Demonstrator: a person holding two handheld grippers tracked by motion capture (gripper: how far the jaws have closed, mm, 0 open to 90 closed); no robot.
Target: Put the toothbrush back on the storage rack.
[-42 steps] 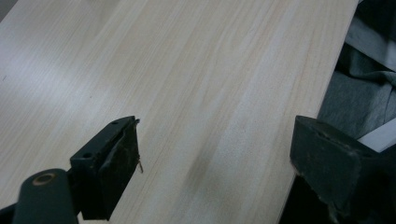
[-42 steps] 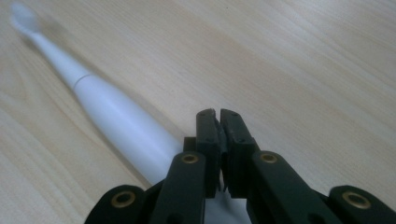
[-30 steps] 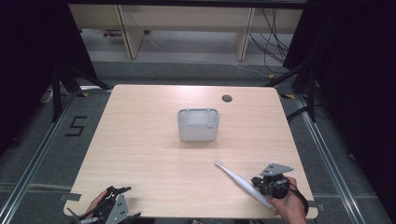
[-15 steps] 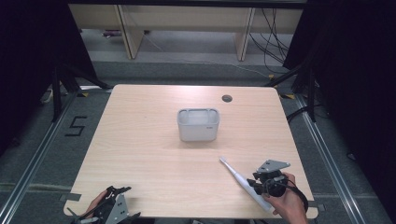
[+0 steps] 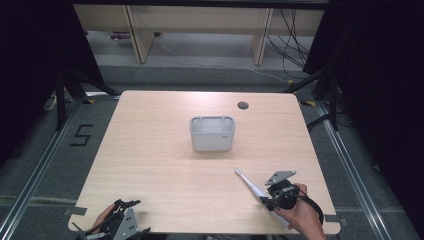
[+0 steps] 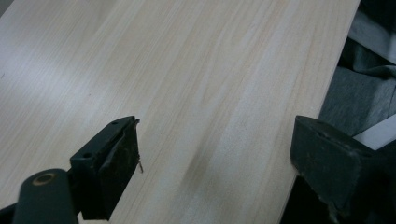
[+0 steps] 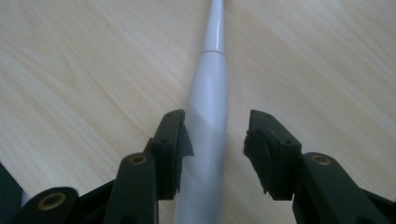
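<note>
A long white toothbrush-like wand (image 5: pixel 249 183) lies on the wooden table (image 5: pixel 150 150) near its front right, pointing up-left. My right gripper (image 5: pixel 268 199) straddles its thick handle (image 7: pixel 209 93). The jaws are open: the left pad (image 7: pixel 177 140) touches the handle and the right pad stands off with a gap. My left gripper (image 5: pixel 117 222) hovers at the table's front left corner, open (image 6: pixel 215 158) with bare wood between its jaws.
A grey rectangular bin (image 5: pixel 212 133) stands at the middle of the table. A cable hole (image 5: pixel 243 105) sits near the far edge. The table's front left edge (image 6: pixel 322 93) runs close beside my left gripper.
My right hand and gripper have shifted slightly left, and the wand's tip has moved a little farther away. The left gripper has stayed put.
</note>
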